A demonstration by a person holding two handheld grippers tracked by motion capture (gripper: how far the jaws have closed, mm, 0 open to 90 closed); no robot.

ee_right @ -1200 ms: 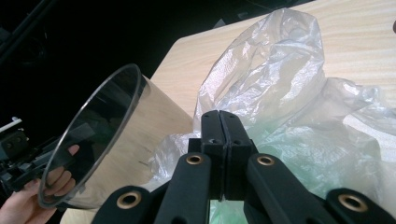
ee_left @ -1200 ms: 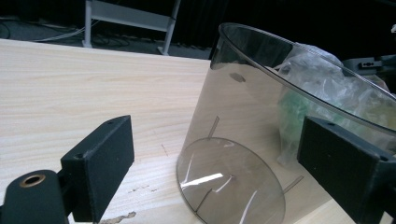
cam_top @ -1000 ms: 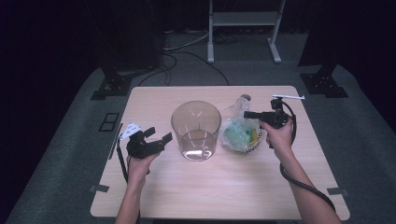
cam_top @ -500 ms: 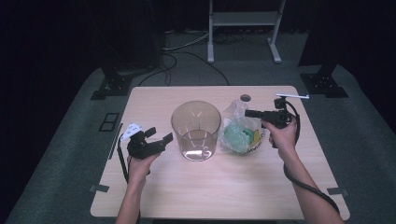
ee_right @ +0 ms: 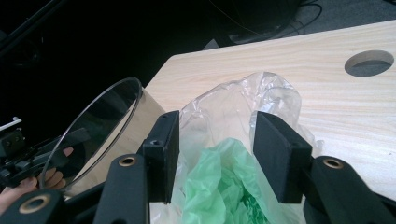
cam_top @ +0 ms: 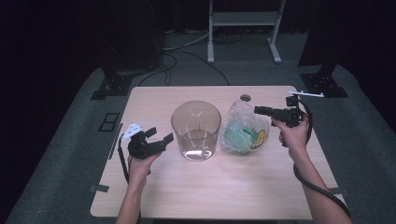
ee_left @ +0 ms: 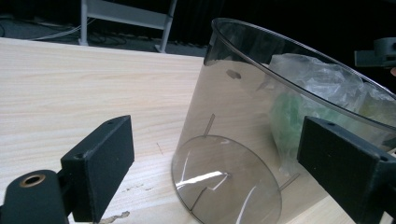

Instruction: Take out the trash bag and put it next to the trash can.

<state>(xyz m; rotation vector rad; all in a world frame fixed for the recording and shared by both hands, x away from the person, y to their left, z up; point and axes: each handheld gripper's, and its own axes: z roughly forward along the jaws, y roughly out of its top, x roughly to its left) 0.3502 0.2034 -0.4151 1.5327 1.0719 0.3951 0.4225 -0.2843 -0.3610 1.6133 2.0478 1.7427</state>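
Right gripper (cam_top: 261,110): jaws parted and just been opening; the top of the crumpled clear plastic bag with green and yellow contents (cam_top: 243,133) sits between them, pads not pressing on it
Left gripper (cam_top: 161,138): jaws wide apart, holding nothing; aimed at the clear round plastic tub (cam_top: 196,130) just beside it
Bag: rests on the light wooden table (cam_top: 210,191), right of the tub (close against its wall)
Tub: upright, mid-table
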